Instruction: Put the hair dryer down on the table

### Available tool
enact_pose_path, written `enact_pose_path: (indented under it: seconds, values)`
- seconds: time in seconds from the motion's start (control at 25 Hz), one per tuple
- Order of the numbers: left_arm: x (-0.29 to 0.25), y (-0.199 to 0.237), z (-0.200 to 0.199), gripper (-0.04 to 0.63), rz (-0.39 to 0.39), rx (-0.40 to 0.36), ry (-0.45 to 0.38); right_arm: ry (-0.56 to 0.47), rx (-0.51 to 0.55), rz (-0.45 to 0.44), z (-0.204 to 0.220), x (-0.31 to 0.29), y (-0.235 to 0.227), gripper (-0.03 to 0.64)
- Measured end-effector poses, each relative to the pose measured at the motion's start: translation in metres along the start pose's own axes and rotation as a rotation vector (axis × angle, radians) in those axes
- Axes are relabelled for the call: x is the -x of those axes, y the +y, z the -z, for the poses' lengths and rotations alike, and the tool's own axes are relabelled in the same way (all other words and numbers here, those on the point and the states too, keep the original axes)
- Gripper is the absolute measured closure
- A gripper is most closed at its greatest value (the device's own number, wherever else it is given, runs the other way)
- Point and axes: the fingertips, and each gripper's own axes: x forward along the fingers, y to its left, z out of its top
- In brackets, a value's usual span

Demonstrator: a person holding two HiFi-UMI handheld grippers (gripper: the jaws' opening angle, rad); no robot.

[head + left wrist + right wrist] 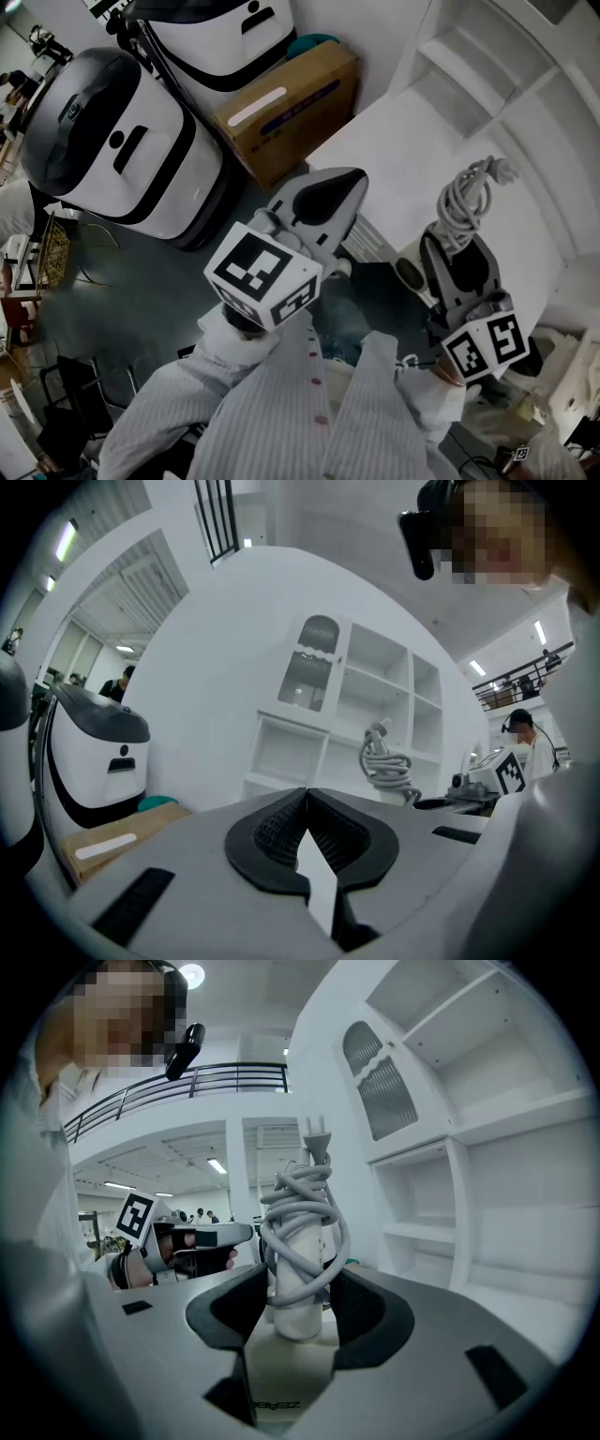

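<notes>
I had the right gripper [300, 1290] clamped on the hair dryer [302, 1321] by its handle, up in the air over the edge of the table [403, 150]. The left gripper [306, 797] was pinched closed on nothing. My worry was the cord [281, 1194] wrapped round the handle: it could slip, or snag a jaw on release and tip the dryer.

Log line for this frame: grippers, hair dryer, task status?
left gripper: shut, empty | right gripper: shut on hair dryer, cord wound round it | table: hair dryer not yet set down
</notes>
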Motion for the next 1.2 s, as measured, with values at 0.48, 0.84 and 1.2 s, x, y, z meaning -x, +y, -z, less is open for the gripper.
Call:
enact_pose_path:
  seconds: [0.48, 0.84, 1.2]
  values:
    - [-0.128, 0.047, -0.023, 0.586, -0.011, -0.006, 0.000, 0.021, 0.010, -0.021, -0.031, -0.075, -0.114, 0.413]
    - [-0.177, 0.068, -0.030, 0.586, 0.013, -0.007, 0.027, 0.033, -0.004, -0.004, -0.041, -0.103, -0.152, 0.413]
    - [-0.209, 0.095, -0.049, 0.586, 0.100, -0.023, 0.040, 0.028, -0.008, 0.078, -0.054, -0.131, -0.164, 0.413]
